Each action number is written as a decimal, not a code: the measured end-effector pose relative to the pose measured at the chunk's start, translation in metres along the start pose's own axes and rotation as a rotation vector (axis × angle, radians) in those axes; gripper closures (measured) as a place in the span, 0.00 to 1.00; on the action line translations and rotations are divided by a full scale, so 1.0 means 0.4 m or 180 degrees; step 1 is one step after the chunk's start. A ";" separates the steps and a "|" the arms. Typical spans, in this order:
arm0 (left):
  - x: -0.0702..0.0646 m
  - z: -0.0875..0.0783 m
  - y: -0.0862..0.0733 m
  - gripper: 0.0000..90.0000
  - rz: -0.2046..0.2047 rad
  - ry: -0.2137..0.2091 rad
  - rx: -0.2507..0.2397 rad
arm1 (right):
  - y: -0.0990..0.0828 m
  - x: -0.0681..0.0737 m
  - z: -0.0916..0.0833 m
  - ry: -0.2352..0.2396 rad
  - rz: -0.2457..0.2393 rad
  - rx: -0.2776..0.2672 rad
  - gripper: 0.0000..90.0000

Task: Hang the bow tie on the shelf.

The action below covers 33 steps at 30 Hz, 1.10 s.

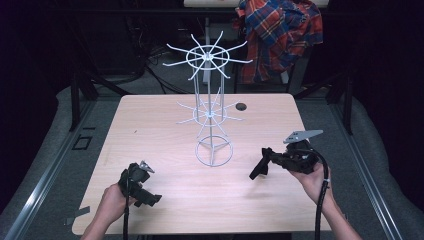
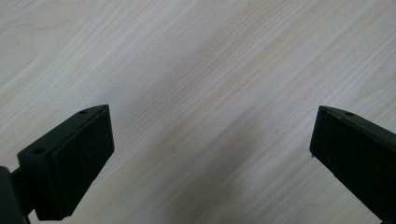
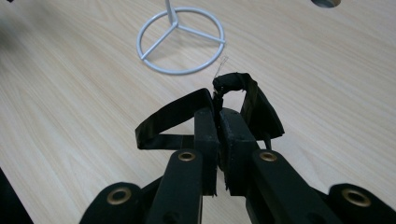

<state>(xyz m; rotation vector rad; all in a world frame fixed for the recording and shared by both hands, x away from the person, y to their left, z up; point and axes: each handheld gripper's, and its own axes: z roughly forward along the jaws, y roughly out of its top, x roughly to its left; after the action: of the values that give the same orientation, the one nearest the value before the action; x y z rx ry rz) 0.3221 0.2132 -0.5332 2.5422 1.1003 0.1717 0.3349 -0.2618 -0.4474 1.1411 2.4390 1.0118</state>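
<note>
one white wire rack, one black ribbon bow, one plaid shirt.

Left gripper: black body, small grey three-cornered plate on top, black cable trailing back; flat black jaws with small screw holes. Right gripper: black, larger grey plate, thick black cable; linked jaw arms carry brass-coloured rivets. Both forearms bare; pale band at right wrist.

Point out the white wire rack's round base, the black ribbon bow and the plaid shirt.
White wire rack [image 3: 180,46], right gripper view: its ring base.
Black ribbon bow [image 3: 170,116], right gripper view: left loop.
Red-and-blue plaid shirt [image 1: 280,30], high view: cloth's middle.
</note>
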 end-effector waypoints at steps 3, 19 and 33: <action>-0.002 0.000 0.000 0.00 -0.0001 0.0005 -0.0005 | 0.012 0.003 -0.003 0.0013 0.0007 -0.0046 0.96; -0.002 0.000 0.000 0.00 -0.0005 0.0010 -0.0001 | 0.080 0.017 -0.005 0.0034 -0.0018 -0.0220 0.96; 0.000 0.001 0.000 0.00 -0.0006 -0.0007 0.0017 | 0.126 0.001 0.000 0.0013 0.0046 -0.0361 0.96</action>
<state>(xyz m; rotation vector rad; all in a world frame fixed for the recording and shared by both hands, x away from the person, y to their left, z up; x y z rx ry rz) 0.3222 0.2131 -0.5335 2.5454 1.1040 0.1657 0.3634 -0.2390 -0.4129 1.1220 2.3465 1.1418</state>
